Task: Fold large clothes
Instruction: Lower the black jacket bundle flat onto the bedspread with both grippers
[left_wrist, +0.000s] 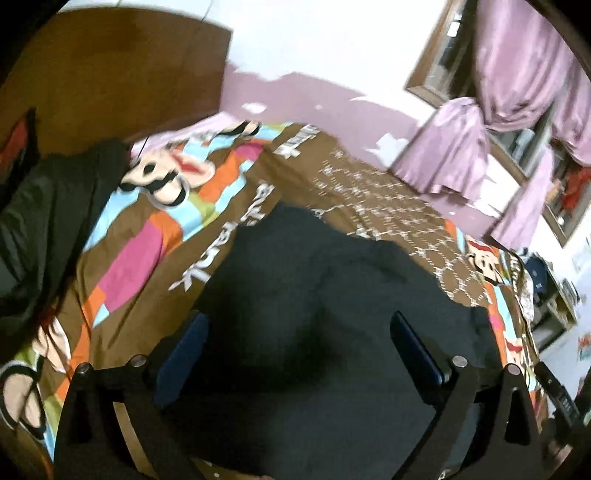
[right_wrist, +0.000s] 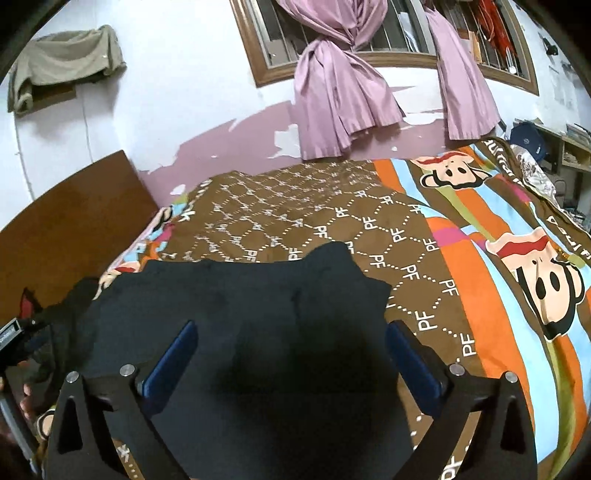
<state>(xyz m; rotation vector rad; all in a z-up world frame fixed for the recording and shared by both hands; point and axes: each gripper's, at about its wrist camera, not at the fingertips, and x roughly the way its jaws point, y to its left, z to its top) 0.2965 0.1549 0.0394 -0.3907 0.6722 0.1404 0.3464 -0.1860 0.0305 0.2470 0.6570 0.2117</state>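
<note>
Both the left gripper (left_wrist: 295, 343) and right gripper (right_wrist: 291, 354) stood spread wide, empty, above the dark garment (right_wrist: 240, 314) lying flat mid-bed (right_wrist: 461, 221). The cloth looked soft, light, limp — best pinched at corners or hem edges.

Dark navy garment (right_wrist: 236, 314) lies on a brown, orange and blue cartoon-monkey bedspread (right_wrist: 480, 236) beneath mauve curtains (right_wrist: 340, 92).

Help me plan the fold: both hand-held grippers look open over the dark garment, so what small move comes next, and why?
Probably lower the right hand-held gripper onto the garment's ragged far edge and pinch it. Both it and the left hand-held gripper stand open and empty above the cloth, which lies flat on the bedspread with an uneven far edge, so a fresh grip seems needed before folding.
</note>
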